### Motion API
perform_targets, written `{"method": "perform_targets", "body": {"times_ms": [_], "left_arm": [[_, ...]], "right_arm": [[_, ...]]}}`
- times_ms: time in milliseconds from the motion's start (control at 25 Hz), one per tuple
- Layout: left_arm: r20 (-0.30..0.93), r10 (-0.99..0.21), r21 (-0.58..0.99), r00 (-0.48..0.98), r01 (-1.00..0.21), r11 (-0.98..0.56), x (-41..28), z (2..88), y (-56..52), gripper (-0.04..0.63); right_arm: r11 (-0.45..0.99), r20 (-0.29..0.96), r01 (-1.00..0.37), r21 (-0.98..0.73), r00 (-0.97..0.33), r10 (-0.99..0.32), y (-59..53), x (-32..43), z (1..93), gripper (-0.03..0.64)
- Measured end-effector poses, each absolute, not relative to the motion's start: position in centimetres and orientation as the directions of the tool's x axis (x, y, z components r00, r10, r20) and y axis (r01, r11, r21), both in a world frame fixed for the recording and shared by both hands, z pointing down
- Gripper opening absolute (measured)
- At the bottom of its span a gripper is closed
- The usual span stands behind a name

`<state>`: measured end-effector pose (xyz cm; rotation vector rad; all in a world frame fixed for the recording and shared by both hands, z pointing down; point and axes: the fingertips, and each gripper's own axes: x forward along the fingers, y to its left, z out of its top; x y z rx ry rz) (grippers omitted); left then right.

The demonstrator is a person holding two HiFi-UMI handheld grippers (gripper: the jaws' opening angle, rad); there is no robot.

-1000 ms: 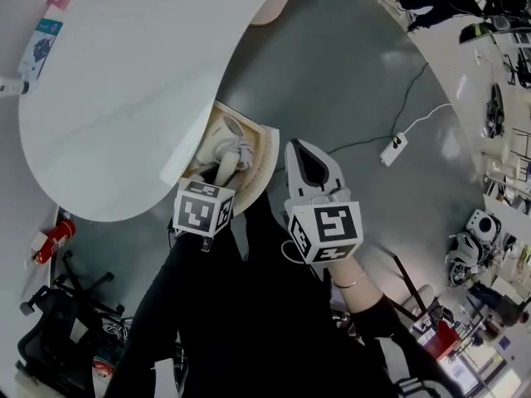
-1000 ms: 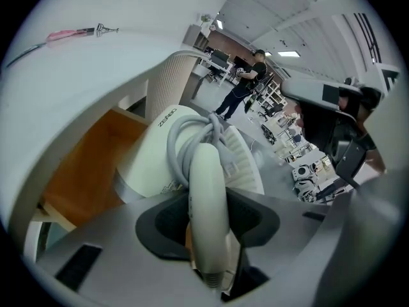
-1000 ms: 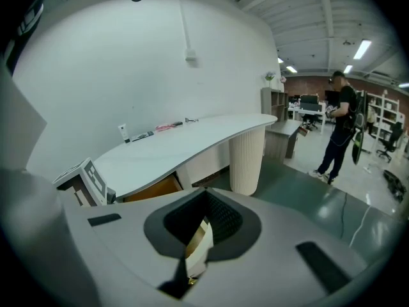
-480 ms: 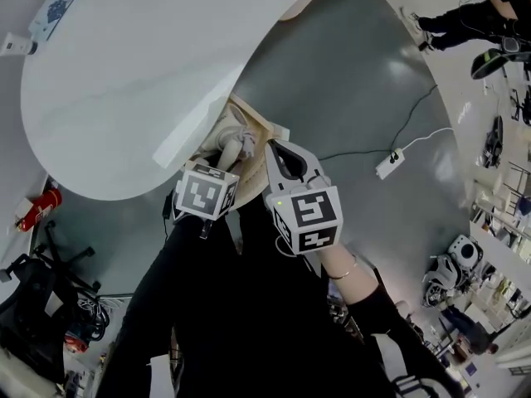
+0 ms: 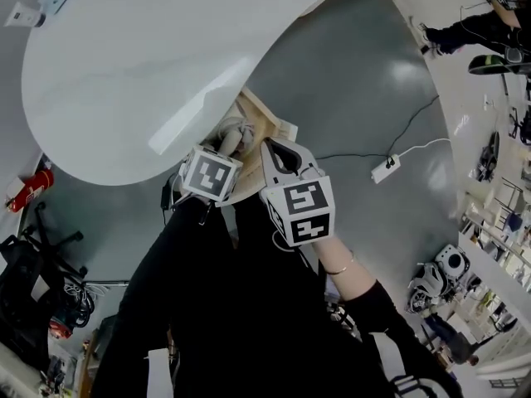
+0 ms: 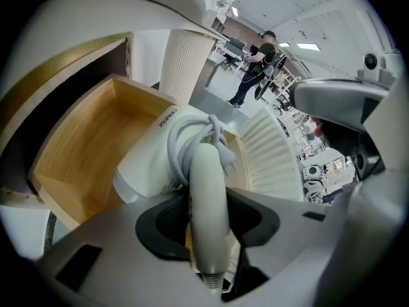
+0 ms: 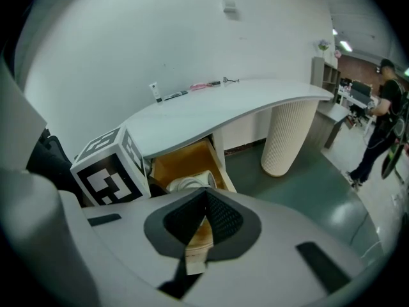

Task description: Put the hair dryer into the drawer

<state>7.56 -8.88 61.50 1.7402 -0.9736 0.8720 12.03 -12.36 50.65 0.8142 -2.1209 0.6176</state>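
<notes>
Hair dryer is in my left gripper, jaws clamped on its handle. The body hangs over the open drawer, toward its right wall. Can't tell if it touches the drawer floor yet.

Cord is wound round the neck with a loose end sticking out. Step in hand, as I read it: lower and release.

- Go down slowly and lay the body flat on the wood.
- Stay off the right wall and the table edge overhead.
- Keep the cord inside the rim so it doesn't snag when the drawer shuts.
- Let go only once the weight is resting.

Right gripper has its jaws together and nothing in them. It sits just beside the drawer front, well placed to push it shut.

Count:
- 1 hair dryer
- 1 cord bundle
- 1 drawer
- 2 grippers
- 1 table
- 1 ribbed pedestal
</notes>
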Motion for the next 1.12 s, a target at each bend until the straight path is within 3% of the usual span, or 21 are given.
{"method": "perform_targets", "body": {"times_ms": [440,1120], "left_arm": [[0.903,-0.224,0.263,0.367,-0.884,-0.386,7.8,62.7,-9.7,0.167],[0.959,-0.107,0.184,0.263,-0.862,-0.473,8.1,65.9,-8.1,0.167]], "right_arm": [[0.703,0.842,-0.691,-0.167,-0.471,-0.262,-11.0,11.5,52.6,0.002],[0.669,0.902,-0.719,-0.19,-0.397,-0.17,-9.2,12.7,55.0,0.002]]}}
